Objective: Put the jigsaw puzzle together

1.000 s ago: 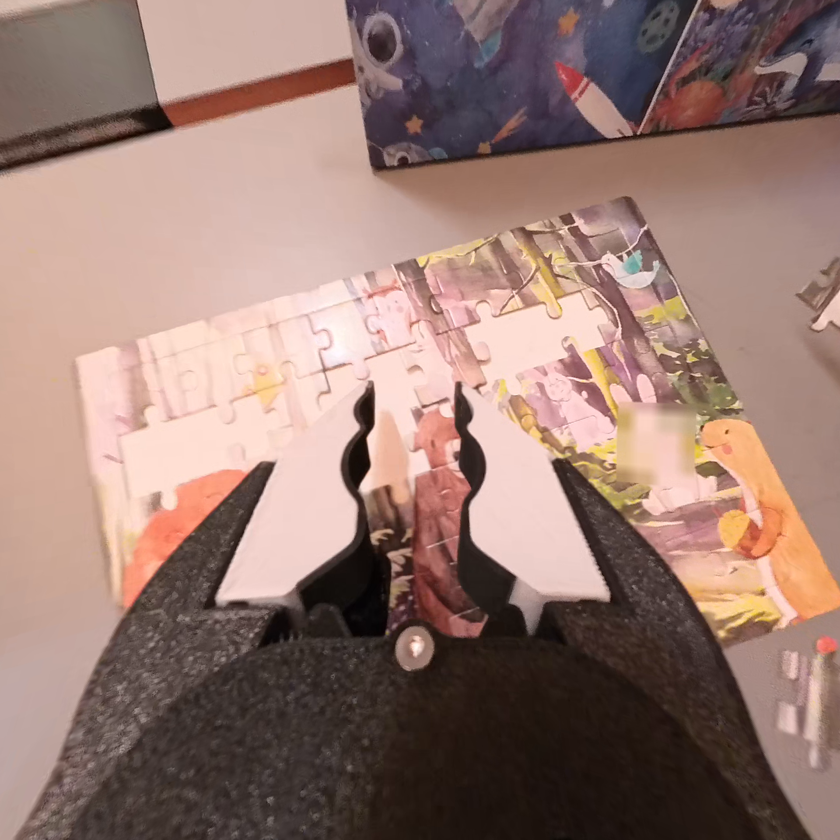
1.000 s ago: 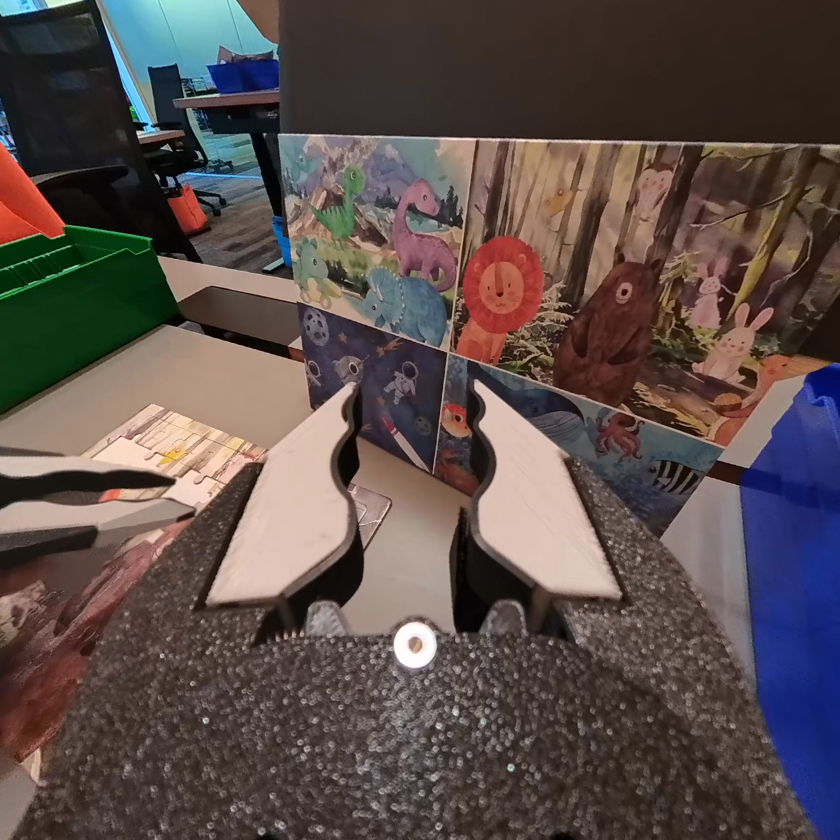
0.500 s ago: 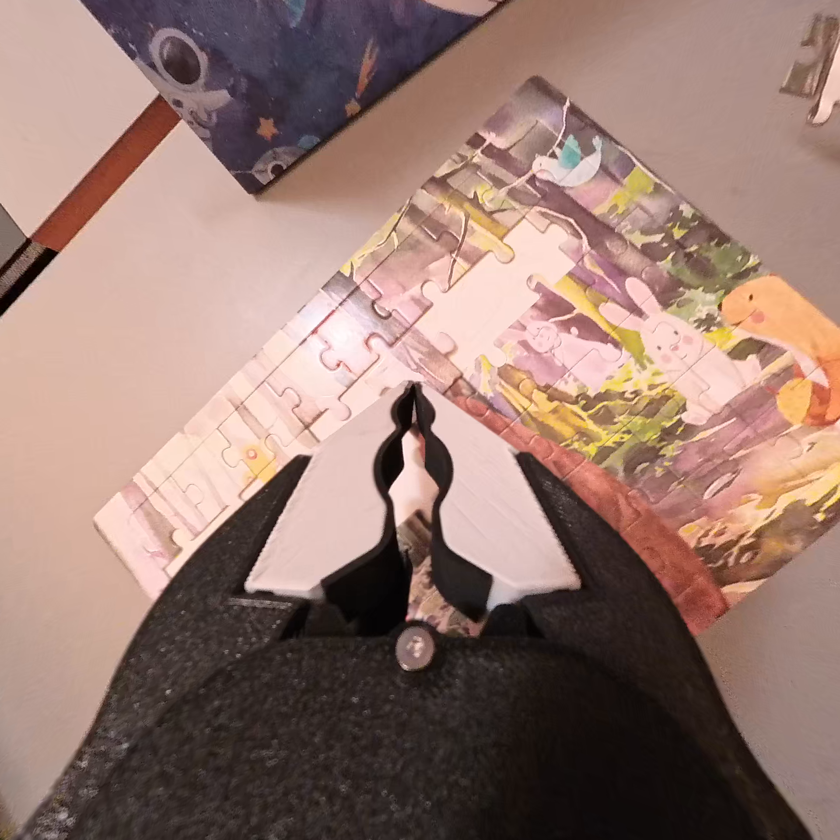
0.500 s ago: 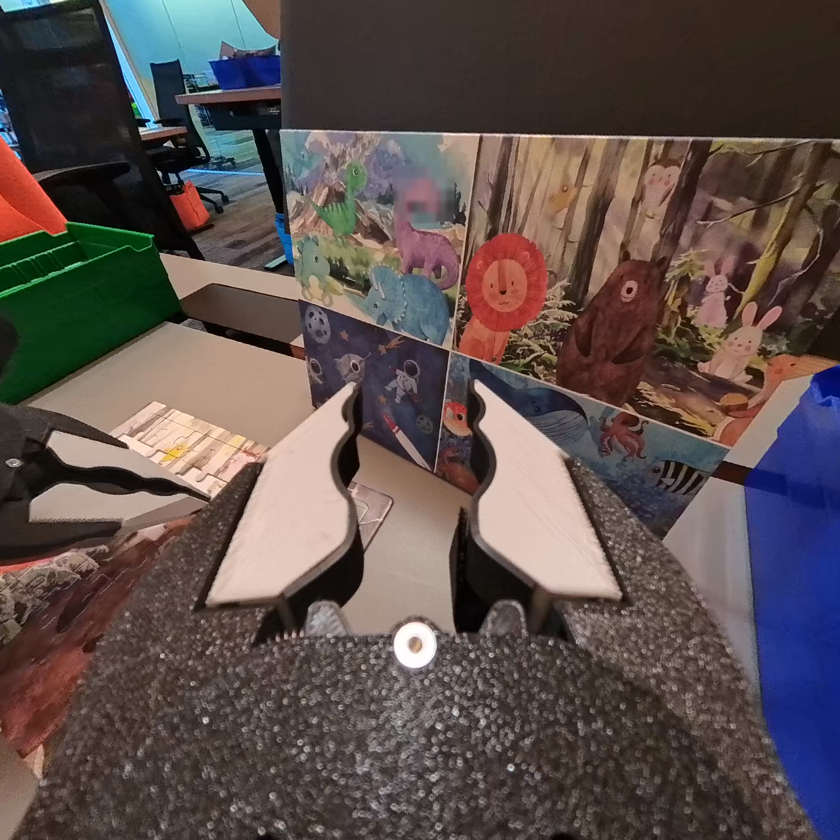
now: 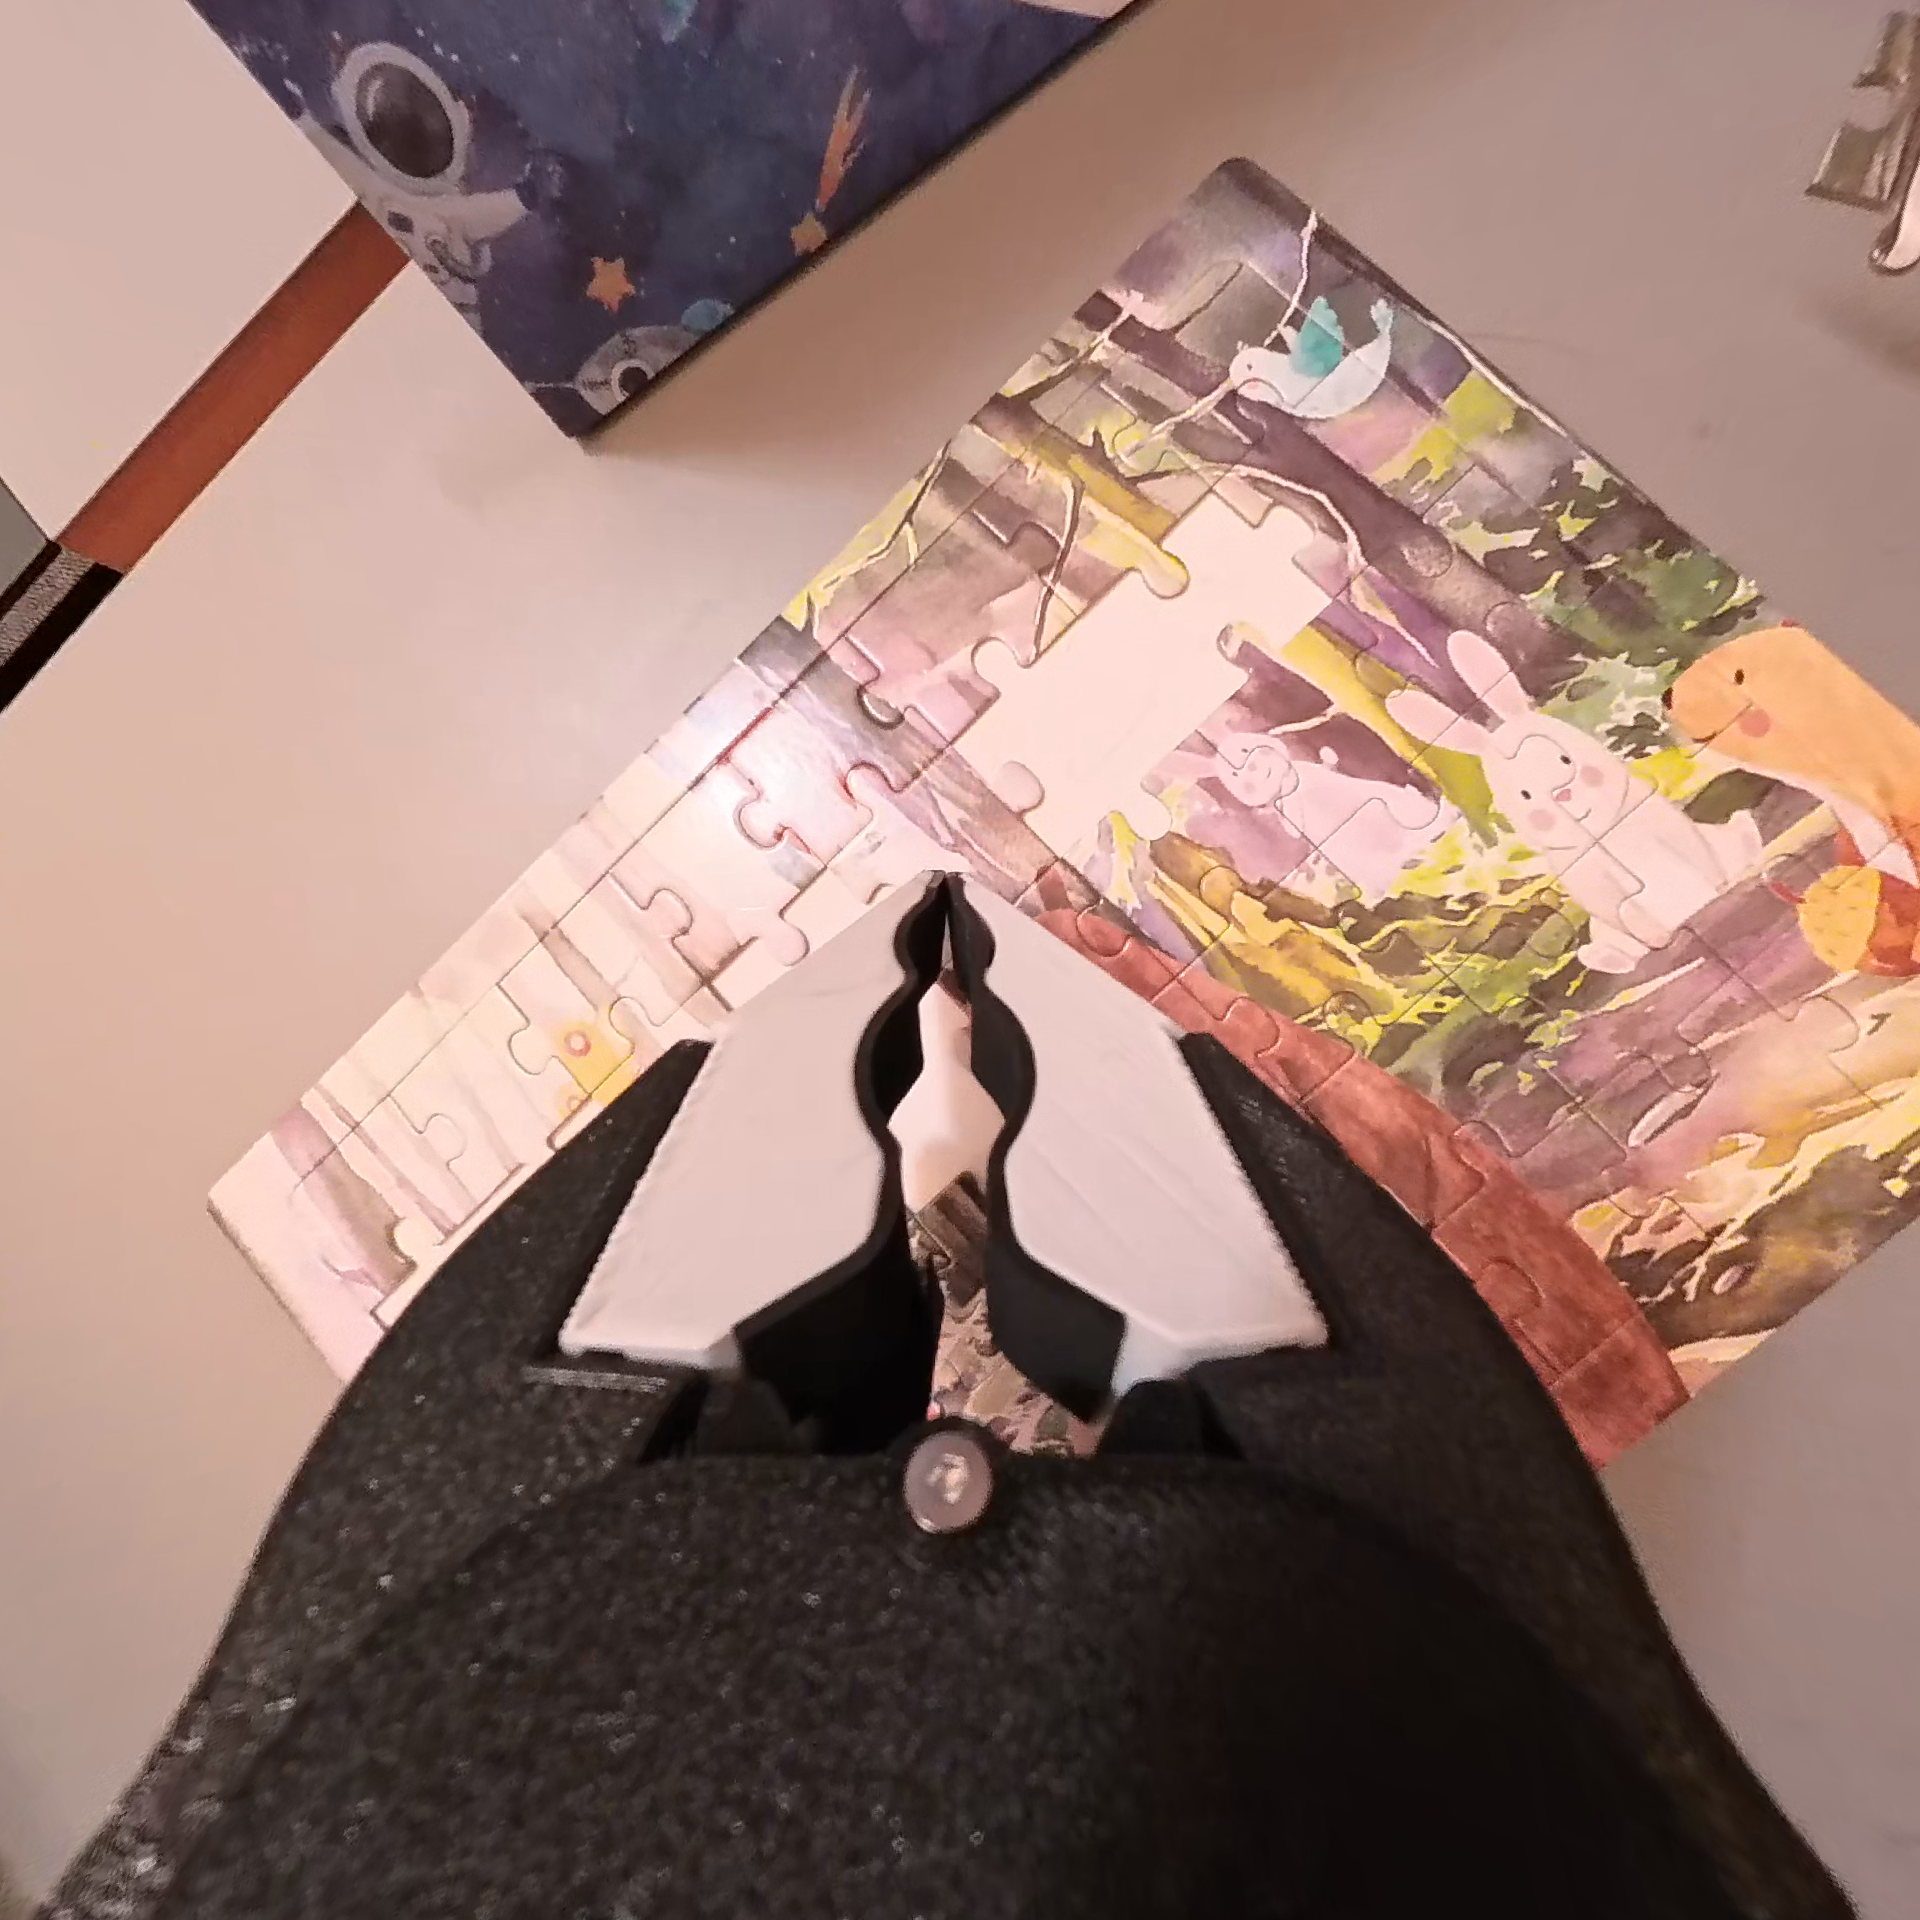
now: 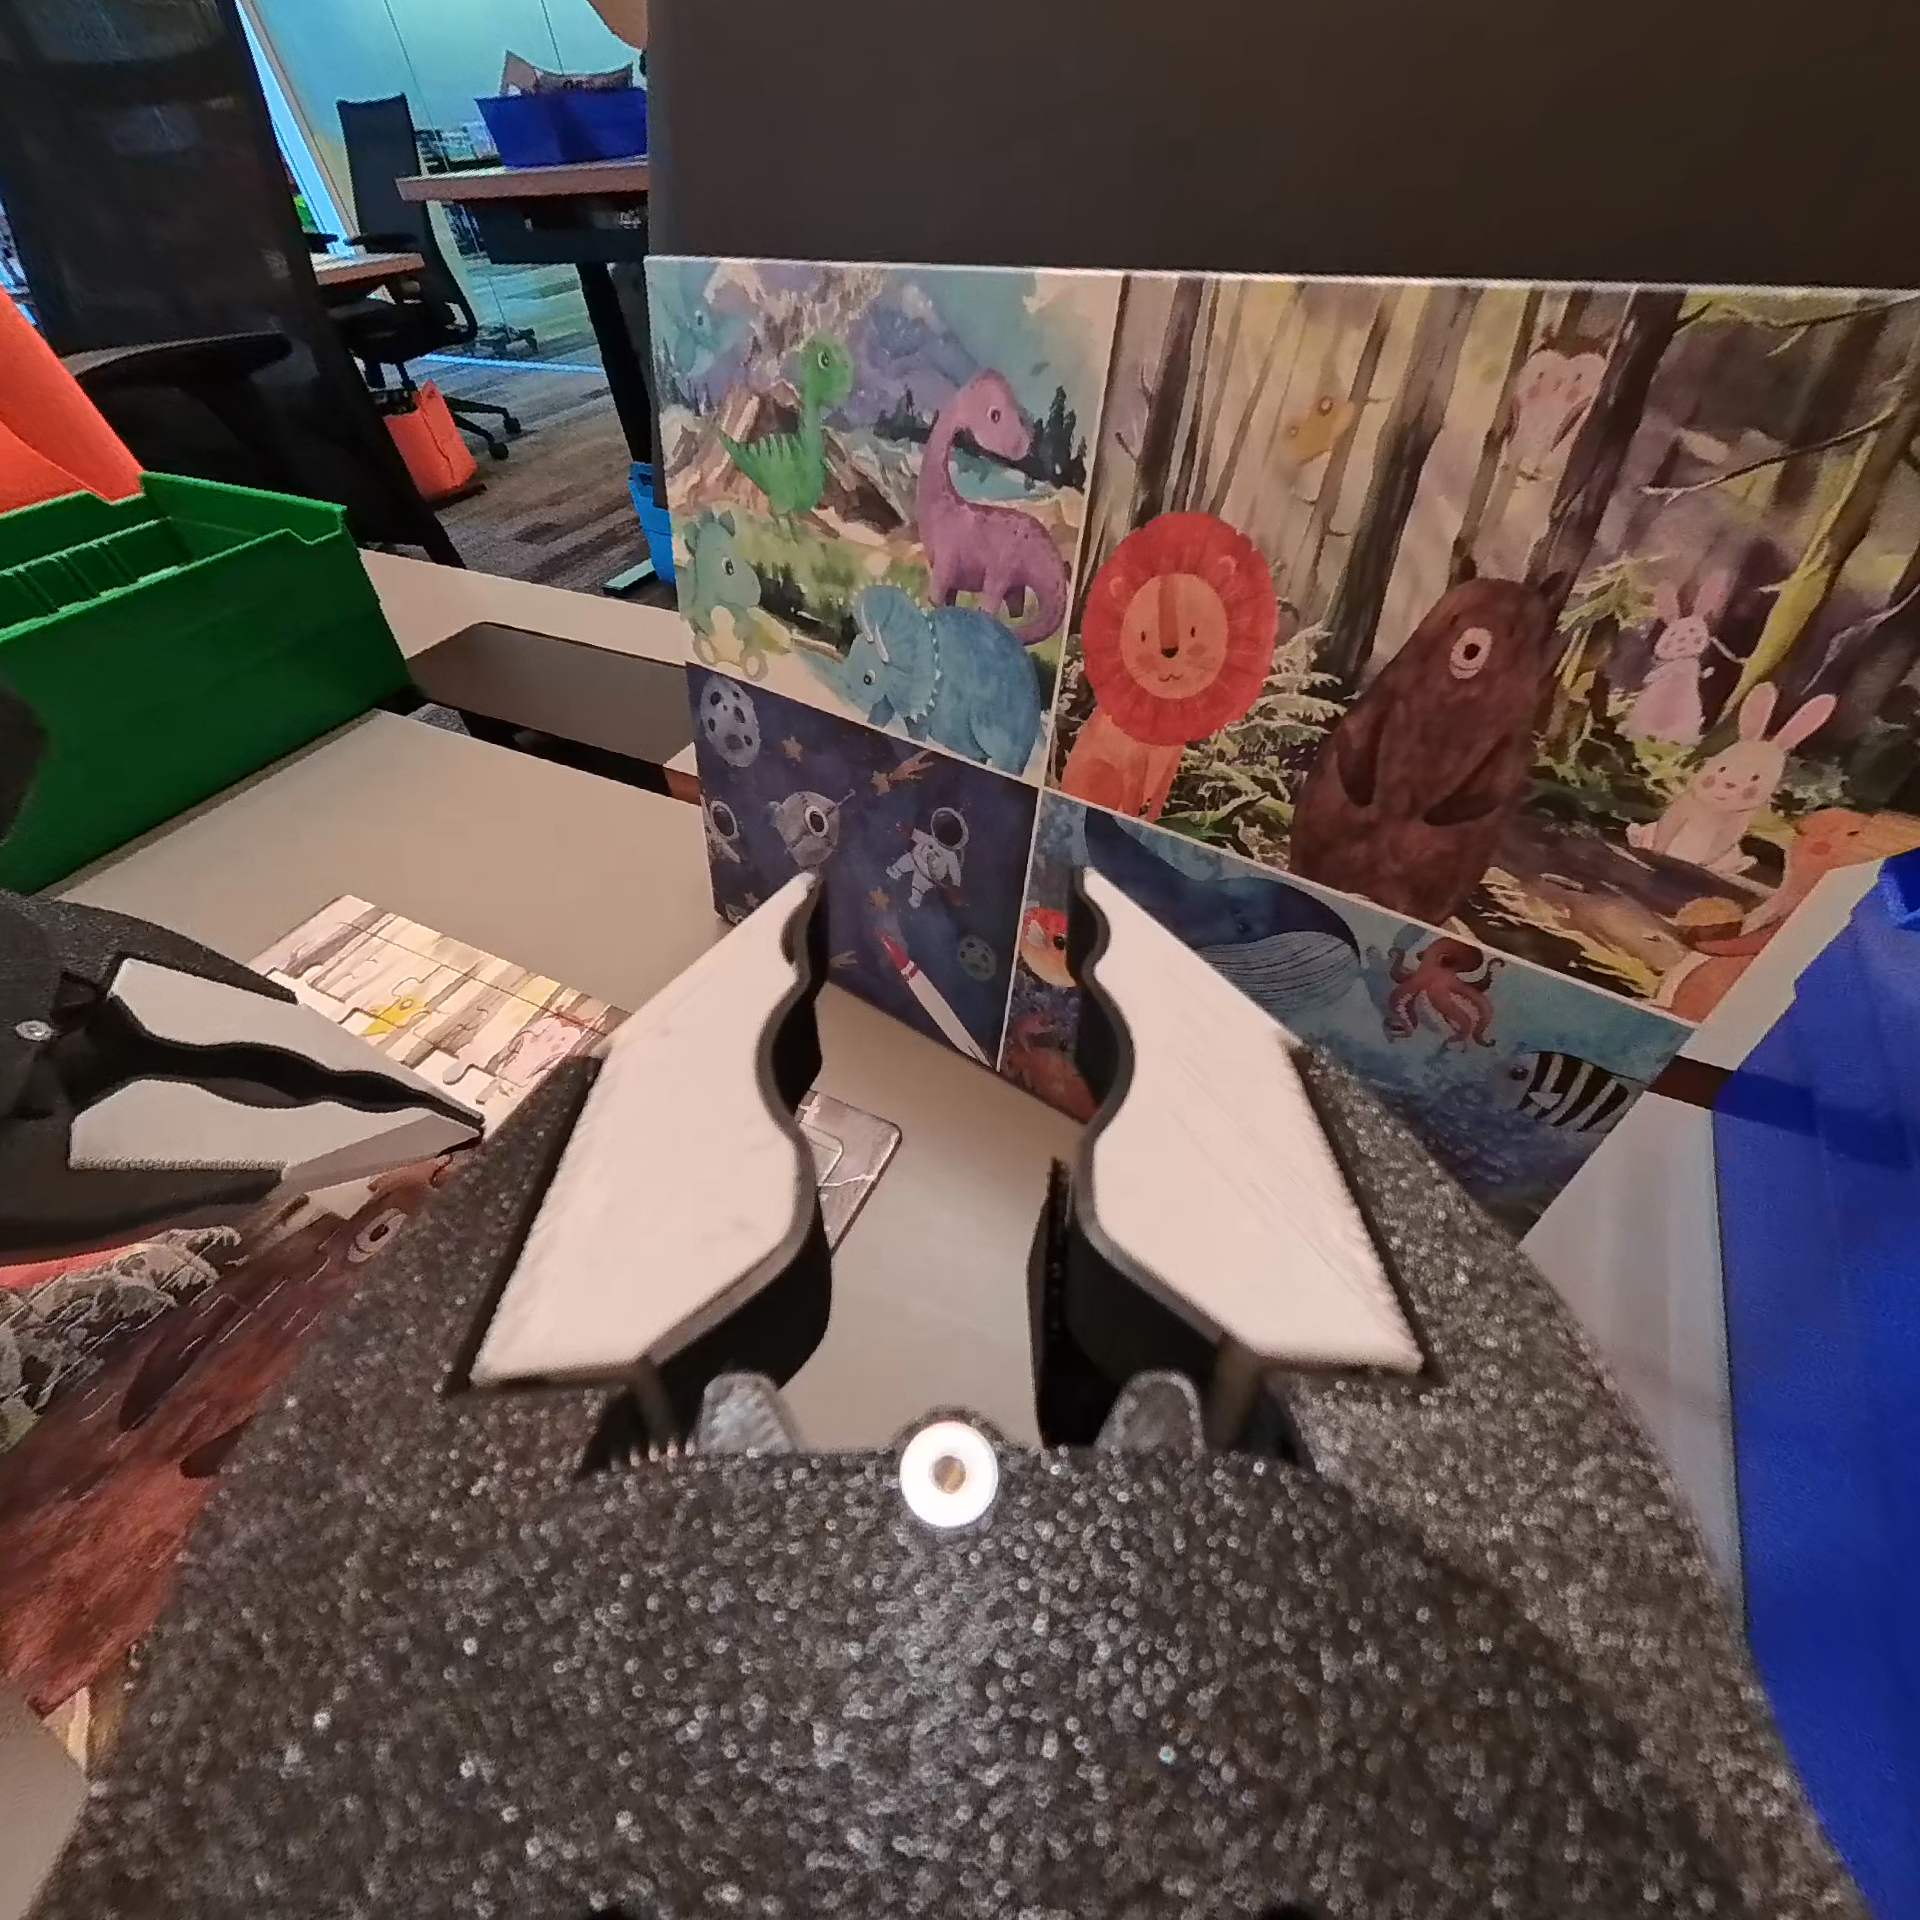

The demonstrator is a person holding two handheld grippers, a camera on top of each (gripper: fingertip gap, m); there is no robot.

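— Beneath the left gripper (image 5: pixel 948 883) lies the jigsaw puzzle (image 5: pixel 1351 862), flat on the pale table (image 5: pixel 364 644). How do its fingers stand?

— Tips pressed together, with only the wavy gap behind them left between the inner edges. I see nothing clamped at the tips, though something pale shows in that gap; whether it is bare board below or a piece, I cannot tell.

— And the puzzle itself?

— Mostly joined. Ahead and to the right of the left gripper's tips there is a bare white gap (image 5: pixel 1153 665) among the tree trunks. Further right sit a white rabbit (image 5: pixel 1548 790) and an orange animal (image 5: pixel 1808 727) at the edge. Far right and ahead, a loose piece (image 5: pixel 1870 145) lies on the table apart from the puzzle.

— What stands beyond it?

— Ahead and left of the tips, the picture box (image 5: pixel 623 187), its space scene facing this way.

— The right gripper (image 6: pixel 945 925)?

— Its fingers are spread wide with nothing between them. It points at the same box (image 6: pixel 1247 644), which stands upright ahead. Just past its left finger a puzzle corner (image 6: pixel 852 1132) shows on the table. To its left is the other gripper (image 6: pixel 312 1101) over the puzzle, and beyond that a green crate (image 6: pixel 187 644). To its right is a blue bin (image 6: pixel 1829 1299).
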